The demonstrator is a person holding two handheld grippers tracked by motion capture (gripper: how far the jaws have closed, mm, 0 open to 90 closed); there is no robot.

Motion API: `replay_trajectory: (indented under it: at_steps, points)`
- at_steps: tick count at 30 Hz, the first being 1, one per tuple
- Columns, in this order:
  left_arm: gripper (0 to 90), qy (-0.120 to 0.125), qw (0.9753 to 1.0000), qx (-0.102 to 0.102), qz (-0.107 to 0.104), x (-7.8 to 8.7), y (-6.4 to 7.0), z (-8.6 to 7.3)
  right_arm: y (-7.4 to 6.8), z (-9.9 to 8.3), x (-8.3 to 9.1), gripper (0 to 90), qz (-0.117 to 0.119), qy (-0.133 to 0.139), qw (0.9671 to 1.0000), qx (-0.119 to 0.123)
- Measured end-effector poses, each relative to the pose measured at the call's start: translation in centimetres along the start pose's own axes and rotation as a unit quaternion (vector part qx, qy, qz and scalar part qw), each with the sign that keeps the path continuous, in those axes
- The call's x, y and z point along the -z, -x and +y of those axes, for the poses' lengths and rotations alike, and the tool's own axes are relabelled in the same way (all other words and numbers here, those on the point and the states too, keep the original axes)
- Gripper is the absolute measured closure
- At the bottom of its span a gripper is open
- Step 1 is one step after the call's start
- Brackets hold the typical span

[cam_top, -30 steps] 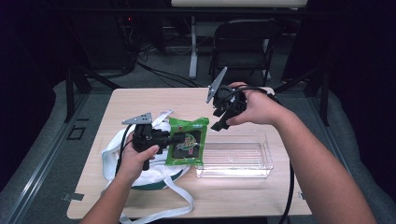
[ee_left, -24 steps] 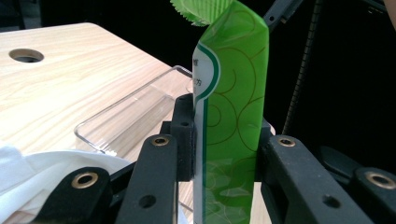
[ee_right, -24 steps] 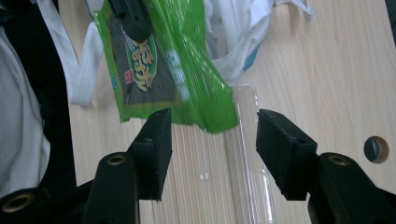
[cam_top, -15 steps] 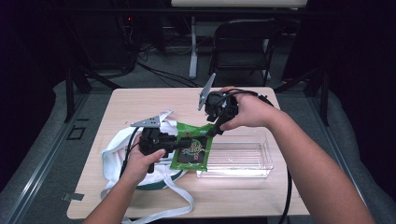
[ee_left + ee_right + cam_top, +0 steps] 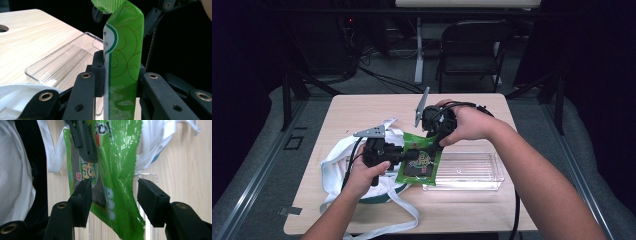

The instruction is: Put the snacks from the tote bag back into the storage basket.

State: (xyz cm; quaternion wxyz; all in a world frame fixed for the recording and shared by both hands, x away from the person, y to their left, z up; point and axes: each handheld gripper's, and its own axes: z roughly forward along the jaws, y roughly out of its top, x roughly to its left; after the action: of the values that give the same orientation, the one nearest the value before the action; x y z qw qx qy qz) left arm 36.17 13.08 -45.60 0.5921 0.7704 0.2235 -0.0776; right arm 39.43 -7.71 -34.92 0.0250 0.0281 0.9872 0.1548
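A green snack packet (image 5: 419, 162) hangs over the left end of a clear plastic tray (image 5: 472, 172). My left gripper (image 5: 404, 152) is shut on the packet's left side; in the left gripper view the packet (image 5: 122, 62) stands edge-on, pinched between the jaws of the left gripper (image 5: 120, 75). My right gripper (image 5: 434, 137) comes down from the far side at the packet's top edge. In the right gripper view, that gripper (image 5: 112, 197) is open, its jaws standing on either side of the packet (image 5: 117, 170), with a gap on the right. The left gripper's finger (image 5: 83, 140) shows clamped higher on the packet.
A white cloth bag (image 5: 337, 165) with dark green trim and long straps lies on the left of the wooden table (image 5: 362, 110), under my left hand. The tray (image 5: 62, 62) holds nothing. A dark chair (image 5: 472, 45) stands beyond the table's far edge.
My right gripper has swung left and down from above the tray to the packet's top edge. The left gripper has carried the packet slightly right, over the tray's end.
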Motion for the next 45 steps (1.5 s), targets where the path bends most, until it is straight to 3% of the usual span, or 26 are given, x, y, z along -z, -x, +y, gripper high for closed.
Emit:
replay_trajectory:
  at_steps: [21,45]
  points:
    - [73.1,0.006,0.9998,-0.008,-0.017,0.0,0.2,0.1,-0.1,0.6,-2.0,53.4,0.056,-0.029,0.9980,-0.007]
    - [70.5,0.004,0.9993,-0.018,-0.032,-0.3,0.4,0.0,-0.1,0.6,-1.7,72.7,0.089,-0.035,0.9952,-0.016]
